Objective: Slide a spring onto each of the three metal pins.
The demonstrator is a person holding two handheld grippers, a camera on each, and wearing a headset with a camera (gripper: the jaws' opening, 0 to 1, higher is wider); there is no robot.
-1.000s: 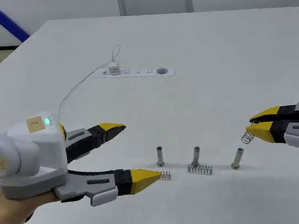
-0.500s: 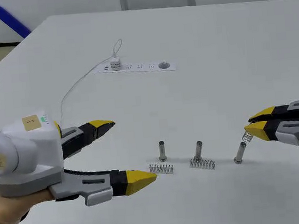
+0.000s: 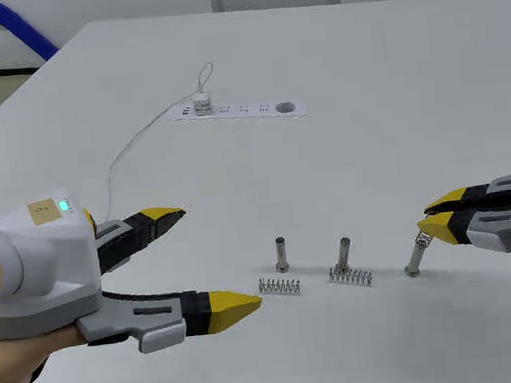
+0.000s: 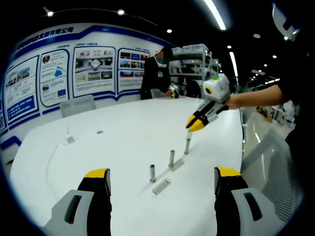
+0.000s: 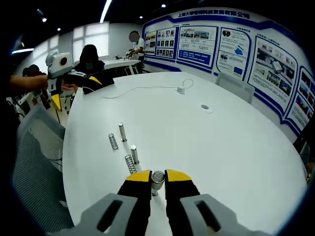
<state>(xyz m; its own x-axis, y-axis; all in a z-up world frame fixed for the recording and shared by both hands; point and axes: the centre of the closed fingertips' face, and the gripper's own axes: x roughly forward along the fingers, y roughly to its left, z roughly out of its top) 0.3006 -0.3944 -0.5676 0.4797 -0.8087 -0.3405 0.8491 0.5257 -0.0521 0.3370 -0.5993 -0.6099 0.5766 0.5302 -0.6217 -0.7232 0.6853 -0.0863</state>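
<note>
Head view showed the left gripper [image 3: 218, 258] closest, jaws wide apart, empty. 2 loose springs [image 3: 350, 276] lay flat by the middle pin [image 3: 343, 253]: 1 at its foot, 1 further left. Right of the middle pin, the right gripper [image 3: 425, 213] pinched a 3rd spring [image 3: 422, 240] on top of the right pin [image 3: 414, 262]. I judged 0 pins done. Right gripper view showed that spring squeezed between its jaws; head view left it tiny.
</note>
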